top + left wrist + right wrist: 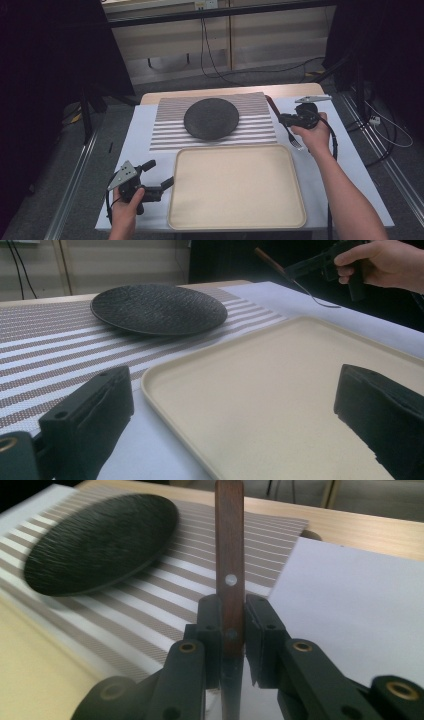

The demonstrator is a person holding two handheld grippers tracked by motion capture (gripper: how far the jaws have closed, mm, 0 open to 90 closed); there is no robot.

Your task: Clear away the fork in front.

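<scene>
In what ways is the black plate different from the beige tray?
The plate is round and dark with a rough, ridged surface; the tray is rectangular with rounded corners, pale beige and smooth. The plate lies on the striped mat, while the tray lies nearer the person, on the white sheet. The tray is clearly the larger. Both are empty and lie flat.

Each black hand-held gripper point(159, 175) has brass-ringed pivots; a grey three-cornered plate; a trailing black cable.

No readable txt, labels, brands or nos. anywhere on the things on the table.
</scene>
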